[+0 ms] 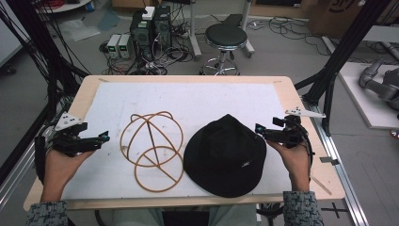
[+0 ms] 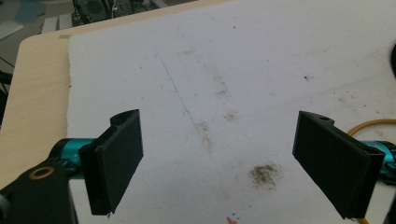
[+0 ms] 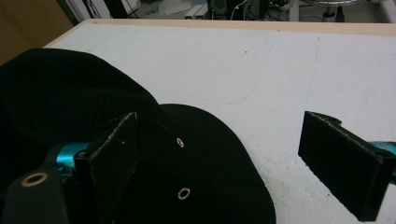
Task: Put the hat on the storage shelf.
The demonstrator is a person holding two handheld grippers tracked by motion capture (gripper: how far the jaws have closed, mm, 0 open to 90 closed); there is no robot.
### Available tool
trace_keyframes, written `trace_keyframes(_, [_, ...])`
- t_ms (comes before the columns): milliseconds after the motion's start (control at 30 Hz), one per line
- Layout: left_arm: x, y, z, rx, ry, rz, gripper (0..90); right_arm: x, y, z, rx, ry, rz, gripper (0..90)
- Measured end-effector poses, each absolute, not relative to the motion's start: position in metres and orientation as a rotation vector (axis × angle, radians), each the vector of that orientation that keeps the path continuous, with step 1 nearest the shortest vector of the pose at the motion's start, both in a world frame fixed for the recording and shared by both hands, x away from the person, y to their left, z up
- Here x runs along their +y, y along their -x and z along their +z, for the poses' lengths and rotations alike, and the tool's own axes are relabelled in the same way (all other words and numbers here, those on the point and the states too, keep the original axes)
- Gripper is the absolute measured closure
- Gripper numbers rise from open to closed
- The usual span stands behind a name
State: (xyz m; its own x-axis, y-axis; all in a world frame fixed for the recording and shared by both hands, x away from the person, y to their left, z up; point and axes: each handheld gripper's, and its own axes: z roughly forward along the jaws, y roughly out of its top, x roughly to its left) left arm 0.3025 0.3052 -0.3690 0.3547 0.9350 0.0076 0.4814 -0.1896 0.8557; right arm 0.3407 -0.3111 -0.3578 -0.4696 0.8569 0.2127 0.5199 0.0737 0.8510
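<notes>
A black bucket hat (image 1: 225, 155) lies on the white mat (image 1: 197, 101), right of centre. To its left stands a tan wire hat frame (image 1: 151, 149), a dome of hoops over a ring base. My right gripper (image 1: 259, 128) hovers at the hat's right edge, jaws open and nothing gripped. In the right gripper view (image 3: 219, 163) the hat's brim (image 3: 201, 172) with two metal eyelets lies under the gap, the left jaw over the fabric. My left gripper (image 1: 104, 137) is held open left of the frame. Between its jaws (image 2: 219, 158) lies bare stained mat, with a bit of yellow wire (image 2: 369, 126) at right.
The wooden table (image 1: 84, 94) edges the mat on all sides. Behind it on the floor stand a round black stool (image 1: 226, 37), computer boxes (image 1: 150, 28) and tangled cables. Black frame posts (image 1: 346, 52) rise at both sides, a grey robot arm (image 1: 379, 82) at far right.
</notes>
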Motion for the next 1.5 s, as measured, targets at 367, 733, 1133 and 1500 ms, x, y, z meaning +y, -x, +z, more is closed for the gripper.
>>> trace_keyframes(367, [0.305,-0.302,-0.368,1.252,-1.815,0.717,16.7,-0.312,-0.338,-0.355,2.003,-1.375,1.36,12.6])
trace_keyframes(733, [0.305,-0.302,-0.368,1.255,-1.816,0.723,17.0,-0.314,-0.338,-0.354,1.996,-1.369,1.362,12.6])
trace_keyframes(1133, [0.306,-0.301,-0.368,1.253,-1.817,0.728,17.4,-0.313,-0.337,-0.352,1.99,-1.376,1.364,12.6])
trace_keyframes(1500, [0.305,-0.301,-0.368,1.249,-1.82,0.725,17.5,-0.297,-0.333,-0.341,2.015,-1.304,1.444,12.6])
